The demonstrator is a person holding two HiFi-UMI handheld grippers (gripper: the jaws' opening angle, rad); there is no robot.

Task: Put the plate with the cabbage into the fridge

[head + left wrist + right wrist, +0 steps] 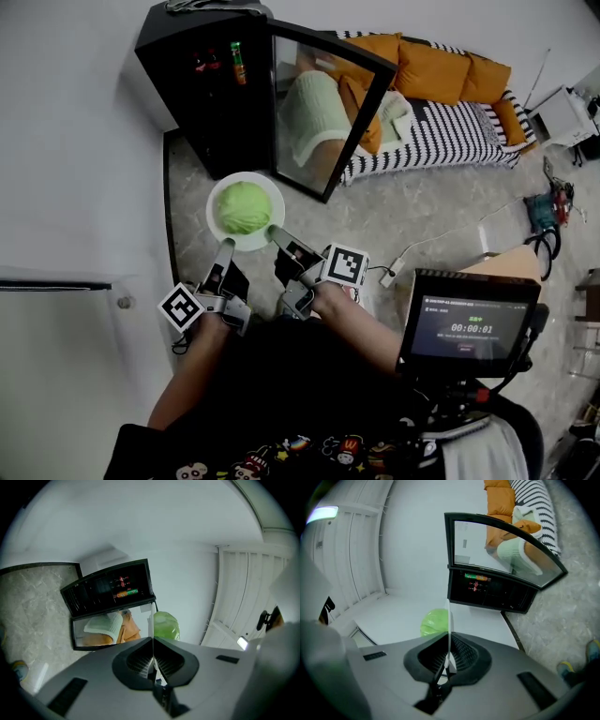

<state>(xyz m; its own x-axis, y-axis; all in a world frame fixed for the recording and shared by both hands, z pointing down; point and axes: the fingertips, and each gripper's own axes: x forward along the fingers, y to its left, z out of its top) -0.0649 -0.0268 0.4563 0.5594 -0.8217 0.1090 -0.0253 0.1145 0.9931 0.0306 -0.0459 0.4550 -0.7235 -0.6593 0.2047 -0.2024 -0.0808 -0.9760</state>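
A white plate (217,195) carrying a green cabbage (244,207) is held in the air in front of the small black fridge (202,89). My left gripper (225,246) is shut on the plate's near left rim, my right gripper (274,234) on its near right rim. In the left gripper view the plate's edge (151,620) stands between the shut jaws, with the cabbage (166,625) beyond. The right gripper view shows the same: rim (449,620), cabbage (435,622). The fridge's glass door (328,112) stands open to the right; bottles (237,62) sit inside.
A sofa (441,103) with orange cushions and a striped cover stands behind the door. A white cable (422,246) trails over the stone floor at right. A white wall (66,141) runs along the left. A screen (466,326) hangs at the person's chest.
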